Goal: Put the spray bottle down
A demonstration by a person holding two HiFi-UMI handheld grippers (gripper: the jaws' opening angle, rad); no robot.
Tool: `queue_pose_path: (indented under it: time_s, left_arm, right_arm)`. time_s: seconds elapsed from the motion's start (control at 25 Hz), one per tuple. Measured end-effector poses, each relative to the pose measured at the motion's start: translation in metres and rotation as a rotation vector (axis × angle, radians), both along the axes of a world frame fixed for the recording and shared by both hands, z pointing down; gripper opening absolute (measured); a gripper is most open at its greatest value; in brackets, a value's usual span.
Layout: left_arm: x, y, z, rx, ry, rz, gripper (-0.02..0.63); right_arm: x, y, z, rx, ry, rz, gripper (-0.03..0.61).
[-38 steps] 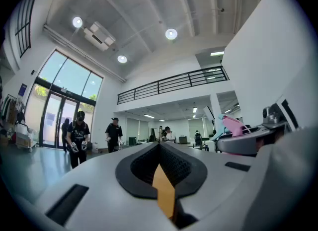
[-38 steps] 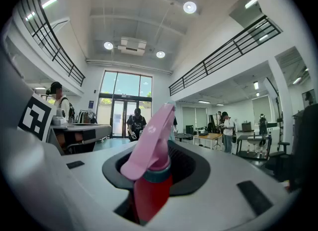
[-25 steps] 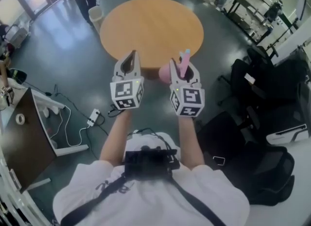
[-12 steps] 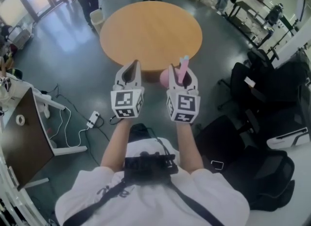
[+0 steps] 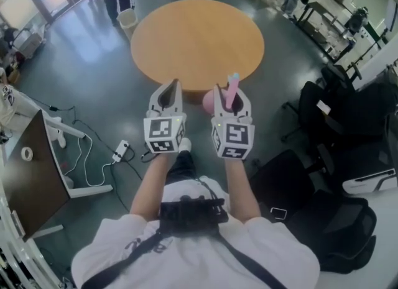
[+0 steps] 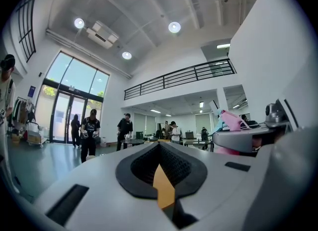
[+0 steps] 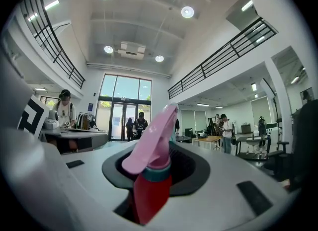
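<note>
spray bottle (image 7: pixel 151 145): smooth plastic; pink head, glossy red body
round table (image 5: pixel 196 39): matt wood-look top, upper middle of head view
left gripper (image 5: pixel 171 86): matt grey plastic shell
pads (image 6: pixel 171 163): black, finely ribbed
right gripper (image 5: pixel 230 92): matt grey plastic
floor (image 5: pixel 93 76): smooth, glossy grey

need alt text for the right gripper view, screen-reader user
The right gripper's jaws are closed on a spray bottle with a pink trigger head and teal collar, standing upright between them. Behind it is a bright, high-ceilinged hall with glass doors, a balcony railing and a few people standing; the left gripper shows at the left edge.
</note>
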State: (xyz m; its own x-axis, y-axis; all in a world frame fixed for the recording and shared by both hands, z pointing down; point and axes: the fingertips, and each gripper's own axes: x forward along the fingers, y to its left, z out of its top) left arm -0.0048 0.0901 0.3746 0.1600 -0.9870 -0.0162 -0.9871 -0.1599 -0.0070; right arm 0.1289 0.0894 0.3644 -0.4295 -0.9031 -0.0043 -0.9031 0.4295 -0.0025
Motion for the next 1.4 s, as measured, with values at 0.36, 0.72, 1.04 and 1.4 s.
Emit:
queue_pose_path:
  time_s: [0.36,0.72,1.04,1.4]
  left_arm:
    - [-0.003,-0.061,0.001,0.007,0.044,0.021,0.009]
    - [-0.038,-0.169,-0.014,0.043,0.037,0.031,0.009]
    - [-0.080,-0.243,-0.005,0.052,0.036,0.047,0.009]
    - [-0.103,-0.293,0.022,-0.002,0.053,0.091,0.009]
  right_arm:
    - [-0.012,-0.048,0.002,-0.019,0.018,0.005,0.143]
    - [-0.054,-0.141,-0.008,-0.010,0.062,-0.019,0.143]
    - [-0.109,-0.225,0.001,-0.006,0.049,-0.087,0.144]
    - [-0.136,-0.270,0.026,-0.089,-0.018,-0.079,0.144]
